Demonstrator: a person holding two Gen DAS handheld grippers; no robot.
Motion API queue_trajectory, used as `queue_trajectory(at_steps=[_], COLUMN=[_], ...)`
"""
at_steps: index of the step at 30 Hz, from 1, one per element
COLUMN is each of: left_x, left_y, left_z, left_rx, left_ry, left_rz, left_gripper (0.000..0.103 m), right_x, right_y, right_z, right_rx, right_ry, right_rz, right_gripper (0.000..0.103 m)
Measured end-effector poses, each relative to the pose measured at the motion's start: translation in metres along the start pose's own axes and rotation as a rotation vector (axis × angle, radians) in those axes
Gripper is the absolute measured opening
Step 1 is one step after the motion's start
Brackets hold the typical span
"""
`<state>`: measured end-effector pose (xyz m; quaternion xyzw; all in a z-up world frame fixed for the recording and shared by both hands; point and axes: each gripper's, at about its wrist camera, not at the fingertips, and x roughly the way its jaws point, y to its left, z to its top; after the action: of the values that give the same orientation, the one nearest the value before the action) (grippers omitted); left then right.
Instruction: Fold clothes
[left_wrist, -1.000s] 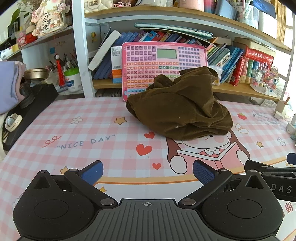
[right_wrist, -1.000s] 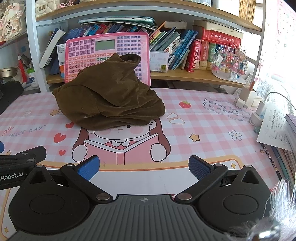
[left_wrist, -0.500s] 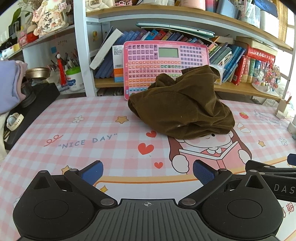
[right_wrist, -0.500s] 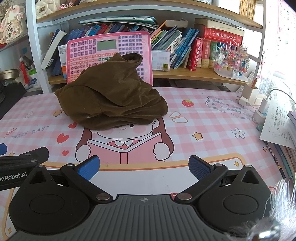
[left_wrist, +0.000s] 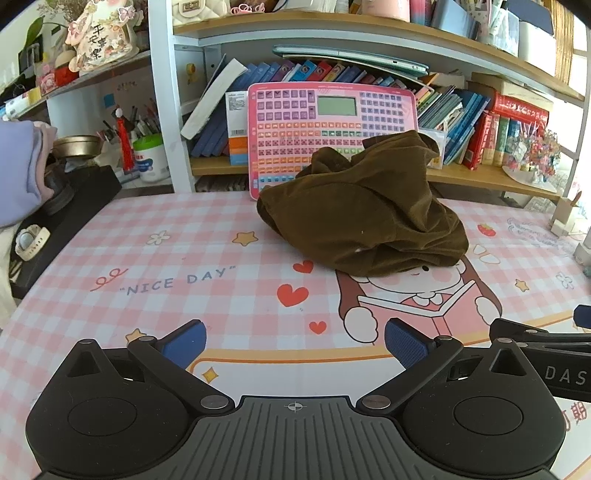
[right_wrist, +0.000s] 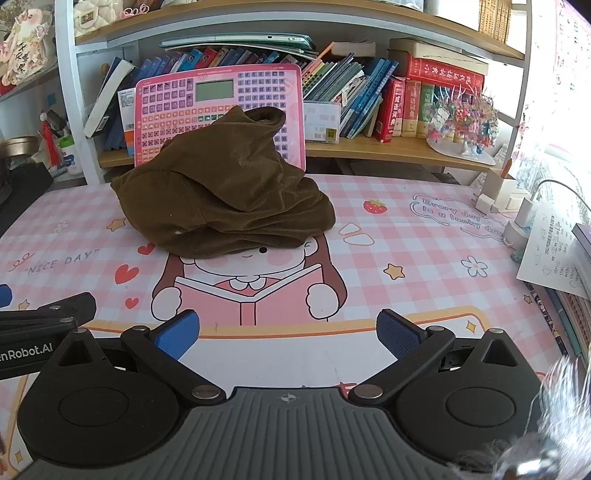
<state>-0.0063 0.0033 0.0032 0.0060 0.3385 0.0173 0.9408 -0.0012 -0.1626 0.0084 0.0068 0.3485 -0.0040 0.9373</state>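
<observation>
Left claw (left_wrist: 293, 343): fingers spread apart, empty, low over the desk (left_wrist: 184, 236) at 6 o'clock.
Brown garment (left_wrist: 365, 210): lay crumpled in a heap at 12 o'clock, well apart from both claws, its peak apparently leaning on the pink keyboard toy (left_wrist: 325, 122).
Right claw (right_wrist: 288, 334): fingers apart, gripping nothing, beside the left claw.

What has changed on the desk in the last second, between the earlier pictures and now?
Very little. Both views have shifted slightly toward the brown garment, which sits a bit nearer the middle of each view, so both claws seem to be easing forward. Nothing was gripped or released: the left claw and right claw remain open and empty. The garment stays in the same crumpled heap on the pink mat, against the pink keyboard toy.
</observation>
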Motion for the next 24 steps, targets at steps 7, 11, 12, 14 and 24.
queue_trajectory(at_steps=[7,11,12,14,24], left_x=[-0.0005,0.0009,0.0013,0.0022,0.0058], left_y=[-0.0014,-0.0010,-0.0009,-0.0006,0.0001], left_z=[0.0005,0.0011,0.0012,0.0014,0.0007], left_rx=[0.007,0.006,0.006,0.005,0.005], left_ry=[-0.003,0.002,0.004,0.007,0.018], left_rz=[0.001,0.002,0.002,0.002,0.002], left_gripper=[0.103,0.103,0.103,0.103,0.103], right_x=[0.0015,0.0022,0.0025,0.0035,0.0084], right_y=[-0.0014,-0.0015,-0.0014,-0.0011,0.0002], right_z=[0.0000,-0.0001,0.0001,0.0006,0.0011], right_rx=[0.000,-0.001,-0.001,-0.002,-0.002], right_ry=[0.005,0.006,0.007,0.009,0.026], right_rz=[-0.009,-0.008,-0.007,-0.006,-0.007], right_gripper=[0.103,0.103,0.103,0.103,0.103])
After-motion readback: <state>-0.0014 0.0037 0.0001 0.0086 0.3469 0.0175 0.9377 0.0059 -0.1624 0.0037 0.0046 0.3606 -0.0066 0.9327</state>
